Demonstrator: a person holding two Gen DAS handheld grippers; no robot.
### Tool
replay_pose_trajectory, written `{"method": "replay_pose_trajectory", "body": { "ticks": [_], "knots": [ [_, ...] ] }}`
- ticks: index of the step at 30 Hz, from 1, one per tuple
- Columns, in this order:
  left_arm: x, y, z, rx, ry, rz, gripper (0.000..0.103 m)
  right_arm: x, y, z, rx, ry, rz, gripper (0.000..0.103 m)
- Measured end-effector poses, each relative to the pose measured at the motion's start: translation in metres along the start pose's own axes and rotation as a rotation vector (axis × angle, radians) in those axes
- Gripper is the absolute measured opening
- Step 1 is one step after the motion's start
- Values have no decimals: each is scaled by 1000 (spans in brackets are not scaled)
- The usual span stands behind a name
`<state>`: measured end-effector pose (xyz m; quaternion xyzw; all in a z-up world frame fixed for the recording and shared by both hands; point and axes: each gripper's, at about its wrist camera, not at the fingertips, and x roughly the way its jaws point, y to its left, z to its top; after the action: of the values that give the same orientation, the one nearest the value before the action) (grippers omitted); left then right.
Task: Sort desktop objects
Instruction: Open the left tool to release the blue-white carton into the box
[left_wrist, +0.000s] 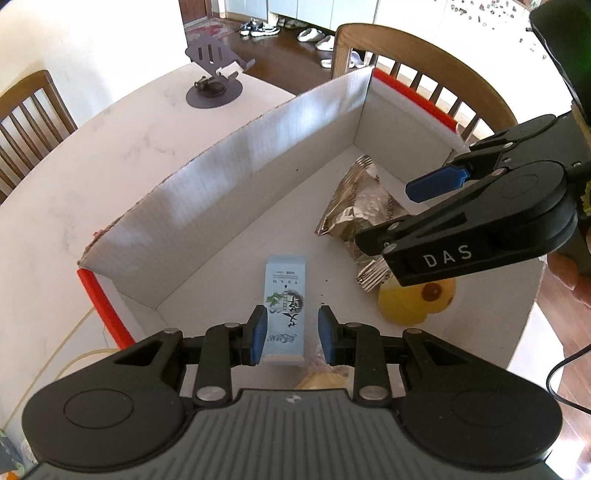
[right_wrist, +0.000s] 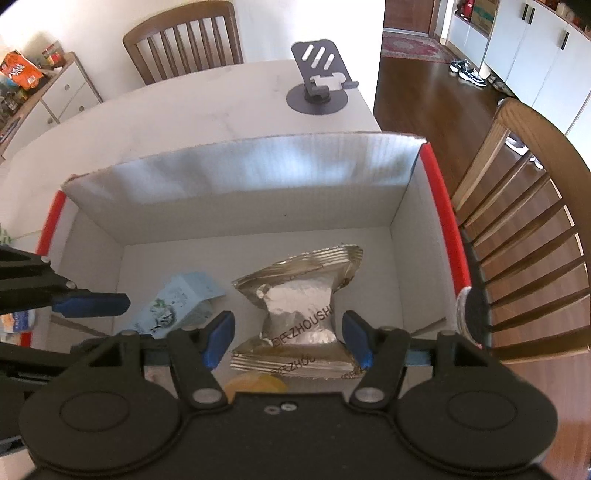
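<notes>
In the box (right_wrist: 402, 236), the carton (right_wrist: 184, 299) lies left of the pouch (right_wrist: 299, 306).

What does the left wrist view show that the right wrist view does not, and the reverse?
Only left wrist: the DAS lettering on the right tongs. Only right wrist: a sideboard carrying an orange bag. Both: the white box, the blue packet and foil packet inside it, and the phone stand.

silver packet (right_wrist: 301, 314) in box (right_wrist: 258, 173), hand-held gripper (right_wrist: 288, 338) open
</notes>
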<state>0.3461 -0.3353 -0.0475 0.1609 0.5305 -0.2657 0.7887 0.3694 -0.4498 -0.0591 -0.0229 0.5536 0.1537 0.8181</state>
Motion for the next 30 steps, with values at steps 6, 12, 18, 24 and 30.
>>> {"method": "replay_pose_trajectory", "body": {
  "ticks": [6,12,18,24,30],
  "knots": [
    [-10,-4,-5,-1,-20,-5,28,-16,2,-5,1,-16,18,66],
    [-26,-5,-13,-26,-33,-15,28,-39,2,-14,-1,-62,51,66],
    [-44,-9,-24,-36,-65,-24,28,-55,8,-23,-16,-85,59,67],
    [-61,-9,-37,-60,-102,-20,28,-68,16,-33,-31,-108,74,69],
    [-76,-9,-50,-74,-134,-25,31,-79,26,-41,-53,-135,81,71]
  ]
}}
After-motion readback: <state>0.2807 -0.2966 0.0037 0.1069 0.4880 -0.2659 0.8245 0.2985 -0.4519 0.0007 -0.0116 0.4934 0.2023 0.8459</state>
